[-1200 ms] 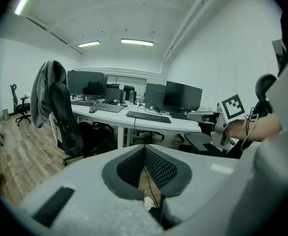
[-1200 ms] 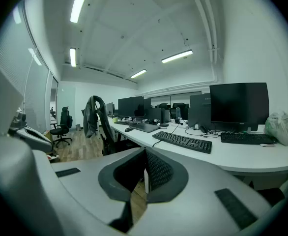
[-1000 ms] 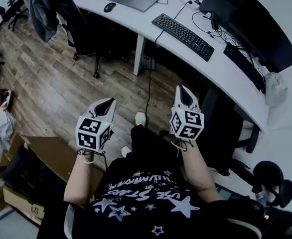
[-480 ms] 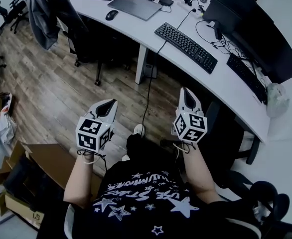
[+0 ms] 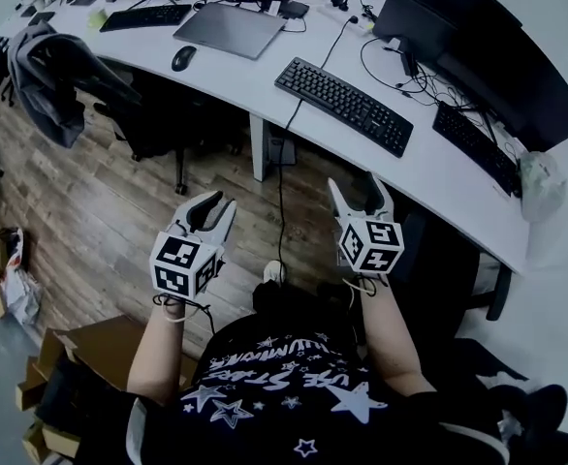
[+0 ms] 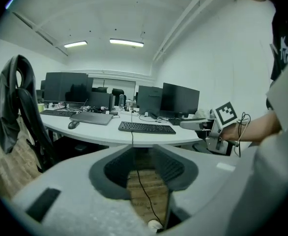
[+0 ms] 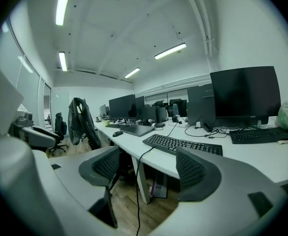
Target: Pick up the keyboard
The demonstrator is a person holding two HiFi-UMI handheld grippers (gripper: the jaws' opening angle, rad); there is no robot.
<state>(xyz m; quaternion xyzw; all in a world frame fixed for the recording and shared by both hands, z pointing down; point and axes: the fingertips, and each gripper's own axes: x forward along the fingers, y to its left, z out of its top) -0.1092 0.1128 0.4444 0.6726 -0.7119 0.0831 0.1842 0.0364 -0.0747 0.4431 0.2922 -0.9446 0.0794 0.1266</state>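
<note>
While the black corded keyboard point(image 5: 343, 106) lies untouched on the white desk point(image 5: 420, 177), done: nothing.
Left gripper point(image 5: 221, 203): opening, narrowly parted, empty.
Right gripper point(image 5: 358, 184): opening, spread, empty.
Remaining: reach, grip, lift.

The person wears a black short-sleeved T-shirt point(image 5: 284, 386) with white stars and lettering. The pale grey left gripper point(image 5: 214, 204) and right gripper point(image 5: 358, 184), jaws opening on nothing, carry black-and-white marker cubes point(image 5: 371, 245) at the rear, with thin wrist cords point(image 5: 350, 281) behind.
</note>
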